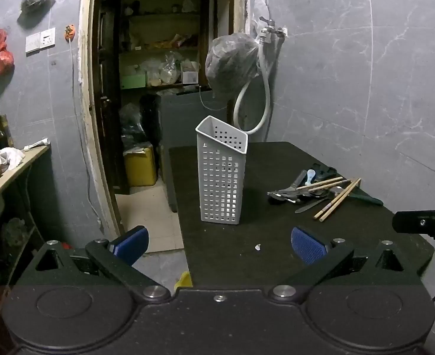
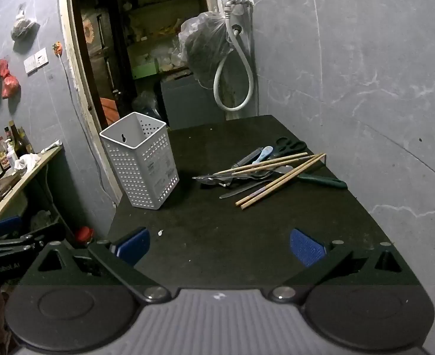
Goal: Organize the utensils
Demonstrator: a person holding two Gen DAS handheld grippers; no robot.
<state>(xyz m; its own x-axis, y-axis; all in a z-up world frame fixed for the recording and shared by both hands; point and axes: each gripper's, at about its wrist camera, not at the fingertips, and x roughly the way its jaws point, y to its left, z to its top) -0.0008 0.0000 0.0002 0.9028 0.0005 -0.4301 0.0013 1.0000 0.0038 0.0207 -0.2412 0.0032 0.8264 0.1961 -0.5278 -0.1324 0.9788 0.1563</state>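
Both grippers hang above the near edge of the dark desk (image 2: pixel 217 230), and both are spread wide with nothing between the blue pads. The left gripper (image 1: pixel 219 244) faces the white perforated holder (image 1: pixel 221 174), which stands upright on the left part of the desk. The right gripper (image 2: pixel 219 247) looks toward the pile of utensils (image 2: pixel 264 174) on the right part, well apart from the holder. In the pile lie wooden chopsticks (image 2: pixel 279 180), metal spoons (image 2: pixel 217 180), a green-handled tool (image 2: pixel 324 180) and black scissors (image 2: pixel 290 144).
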